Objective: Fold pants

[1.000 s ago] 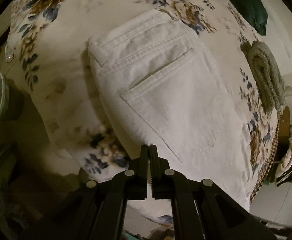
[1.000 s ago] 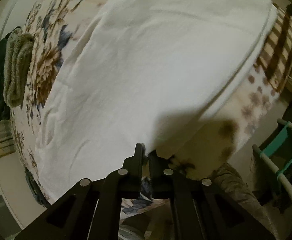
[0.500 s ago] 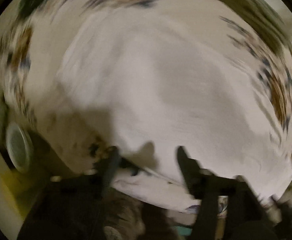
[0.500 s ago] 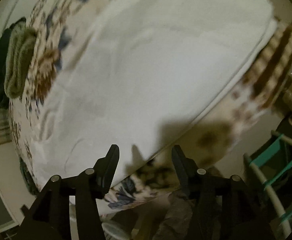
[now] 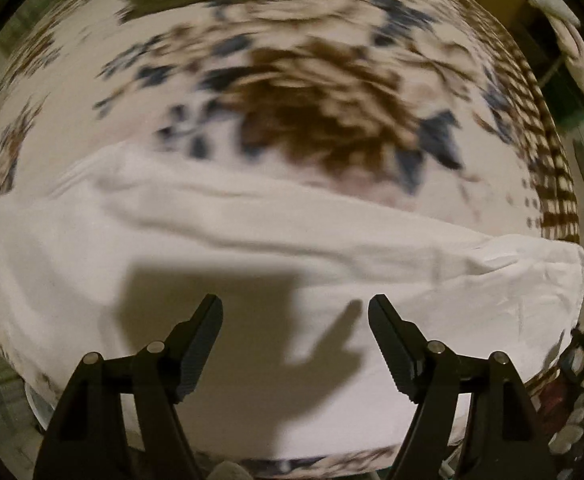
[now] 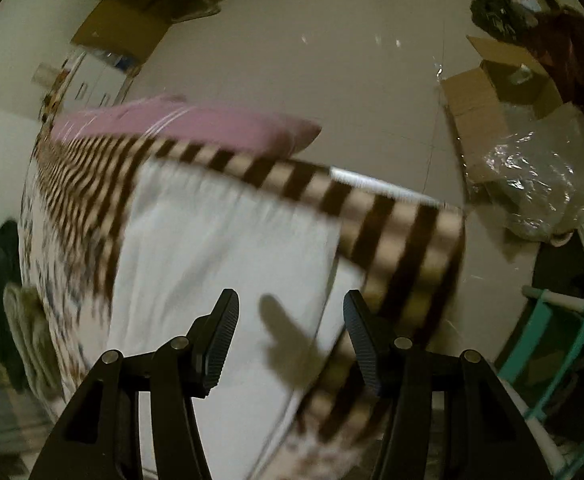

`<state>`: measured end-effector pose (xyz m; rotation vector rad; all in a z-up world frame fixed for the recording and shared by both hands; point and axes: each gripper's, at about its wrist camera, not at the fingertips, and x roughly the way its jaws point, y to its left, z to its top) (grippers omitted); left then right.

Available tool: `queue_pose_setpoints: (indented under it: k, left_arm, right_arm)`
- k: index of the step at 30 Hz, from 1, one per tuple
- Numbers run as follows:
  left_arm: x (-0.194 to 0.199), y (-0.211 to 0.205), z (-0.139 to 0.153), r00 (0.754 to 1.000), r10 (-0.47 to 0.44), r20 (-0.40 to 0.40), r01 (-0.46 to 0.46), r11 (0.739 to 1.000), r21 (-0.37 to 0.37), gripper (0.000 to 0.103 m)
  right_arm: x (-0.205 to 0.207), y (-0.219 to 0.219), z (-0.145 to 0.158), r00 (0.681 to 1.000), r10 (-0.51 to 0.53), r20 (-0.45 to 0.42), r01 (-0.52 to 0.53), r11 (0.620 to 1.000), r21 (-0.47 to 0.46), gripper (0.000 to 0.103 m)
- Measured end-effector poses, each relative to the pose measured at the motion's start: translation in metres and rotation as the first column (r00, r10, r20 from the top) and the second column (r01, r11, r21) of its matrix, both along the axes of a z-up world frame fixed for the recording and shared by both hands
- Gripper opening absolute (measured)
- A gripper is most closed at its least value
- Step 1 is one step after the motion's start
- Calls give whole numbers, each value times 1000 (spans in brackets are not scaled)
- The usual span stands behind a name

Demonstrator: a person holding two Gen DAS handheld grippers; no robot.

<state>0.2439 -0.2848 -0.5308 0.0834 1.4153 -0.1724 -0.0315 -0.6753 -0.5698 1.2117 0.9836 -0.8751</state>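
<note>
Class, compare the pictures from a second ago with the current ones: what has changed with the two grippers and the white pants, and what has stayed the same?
Both grippers, shut a second ago, have let go: the left gripper is opening, the right gripper stands open, both empty. Both views have swung to other parts of the white pants. The pants remain on the floral blanket.

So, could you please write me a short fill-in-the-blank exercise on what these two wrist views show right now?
1. The pants spread on the bed are ____ in colour.
2. Nothing lies between the jaws of the right gripper, so they stand ____.
3. The bedspread's border carries brown and cream ____.
4. The pillow past that border is ____.

Missing words: white; open; stripes; pink
</note>
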Motion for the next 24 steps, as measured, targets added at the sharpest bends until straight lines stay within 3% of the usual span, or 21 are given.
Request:
queue_pose_setpoints:
  k: [1,4,9,14,18,20,22,24]
  left_arm:
    - [1,-9,-3,1000,-11,-4,11,1000,3,74]
    - [2,-24,-8,999,-28,-16,29,999,18,74]
    - [-3,-30,-9,999,-40,-29,41,998,41,74]
    - [-4,-30,-10,999,-30,-38,32,998,58,74]
    - [1,-1,-9,999,17,-50,-15,999,46,74]
    - [4,17,-4,997,54,-50,-53,998,34,74]
    - [5,40,5,996,87,-31,-86,996,30,74]
    - [8,66,14,994,111,-19,-111,993,30,76]
  right_arm:
    - [0,-13,-6,1000,-10,14,10,1000,-3,56]
    - [6,-32,-18,1000,-15,-7,15,1000,-9,14]
    - [3,-22,8,1000,-7,-21,5,996,-89,11]
    - [-12,-12,22,998,-12,-54,8,997,-80,10]
    - [-21,-11,8,995,18,-103,-20,1000,-21,14]
    - [-14,-10,5,986,78,-146,-76,997,23,38]
    - [2,3,22,977,169,-130,-168,986,19,54]
    - [28,28,41,951,283,-121,-283,959,22,57]
